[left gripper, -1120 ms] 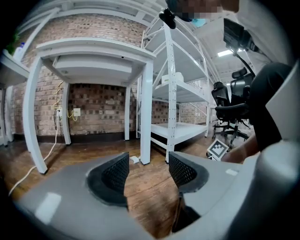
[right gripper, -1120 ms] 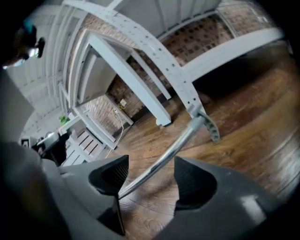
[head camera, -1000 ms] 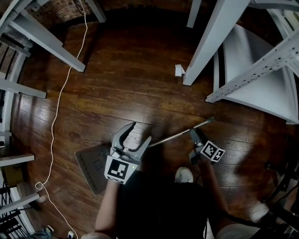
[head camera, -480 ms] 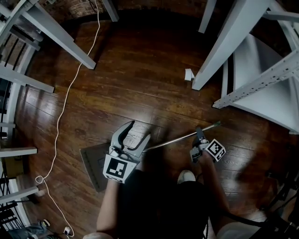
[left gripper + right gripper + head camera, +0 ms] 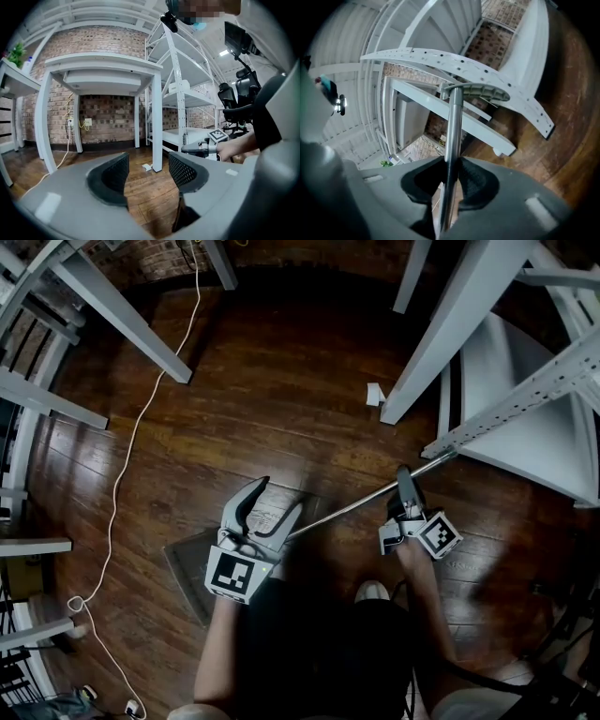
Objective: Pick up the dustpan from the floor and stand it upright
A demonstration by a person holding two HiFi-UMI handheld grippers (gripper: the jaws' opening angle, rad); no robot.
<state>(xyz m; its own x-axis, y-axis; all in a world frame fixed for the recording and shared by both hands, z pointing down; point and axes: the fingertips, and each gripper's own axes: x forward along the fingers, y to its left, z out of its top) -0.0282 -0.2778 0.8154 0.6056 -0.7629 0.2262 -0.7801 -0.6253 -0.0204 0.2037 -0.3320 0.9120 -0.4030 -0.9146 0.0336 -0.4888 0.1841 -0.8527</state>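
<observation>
A dark plank floor is spreading across the room, with a white cable trailing along its left side. A white table and a shelf rack are standing before a brick wall.

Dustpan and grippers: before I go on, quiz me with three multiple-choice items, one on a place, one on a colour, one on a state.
1. Where does the right gripper grip the dustpan?
A. the pan's rim
B. the handle
C. nowhere

2. What colour is the cable on the floor?
A. white
B. red
C. black

3. How does the left gripper stand?
A. shut on the handle
B. shut on the pan
C. open and empty

Answers:
1 B: the right gripper view shows its pads pressed on the metal rod.
2 A: the cable runs pale white across the dark wood in the head view.
3 C: the left gripper view shows only floor between its spread jaws.
</observation>
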